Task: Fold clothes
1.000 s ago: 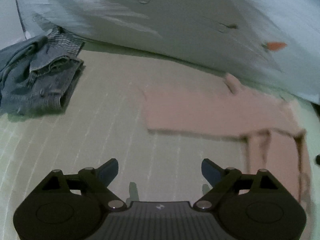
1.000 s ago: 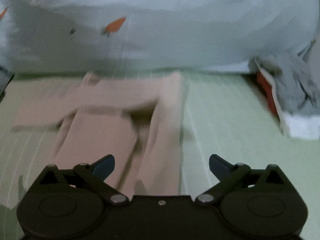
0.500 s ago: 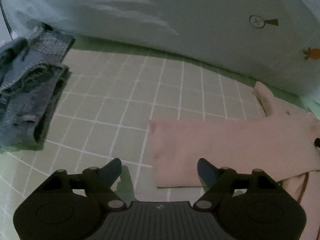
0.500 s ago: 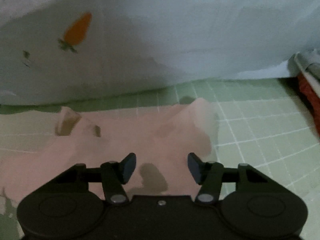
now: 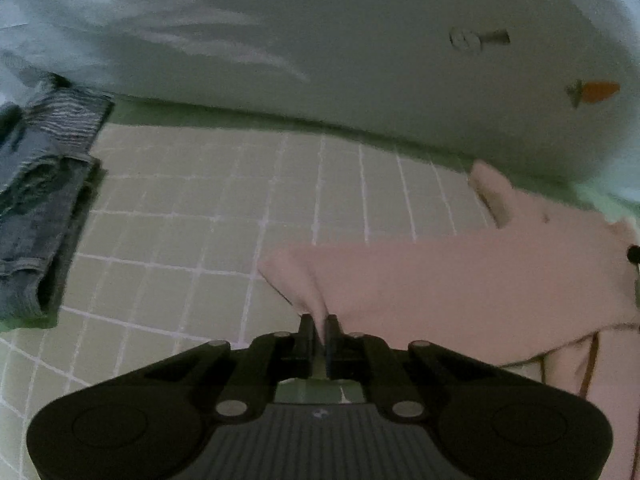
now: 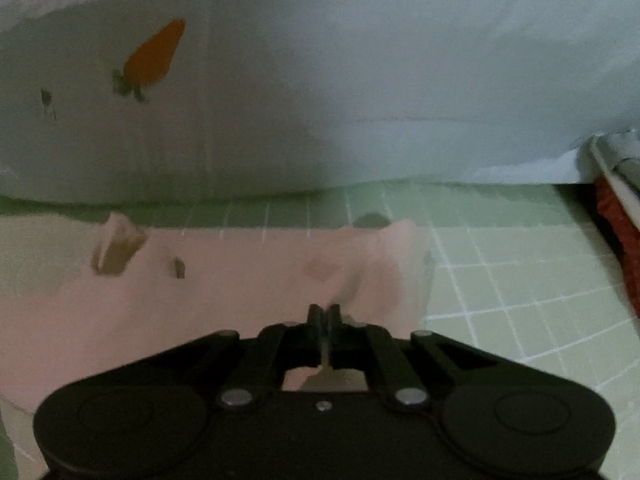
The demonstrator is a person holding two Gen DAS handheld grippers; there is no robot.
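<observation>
Green grid-lined mat (image 5: 192, 208); pale carrot-print sheet (image 6: 320, 80) behind.

Your left claw (image 5: 319, 330) is matte black, with two round housings, silver pivot screws and a grey ribbed centre plate bearing a small logo. Your right claw (image 6: 324, 318) matches it, but its centre is plain black with one small screw.

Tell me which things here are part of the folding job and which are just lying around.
In the job:
pink garment
left gripper
right gripper
Both grippers pinch the pink garment.

Lying about:
denim jeans
white carrot-print sheet
red cloth
</observation>
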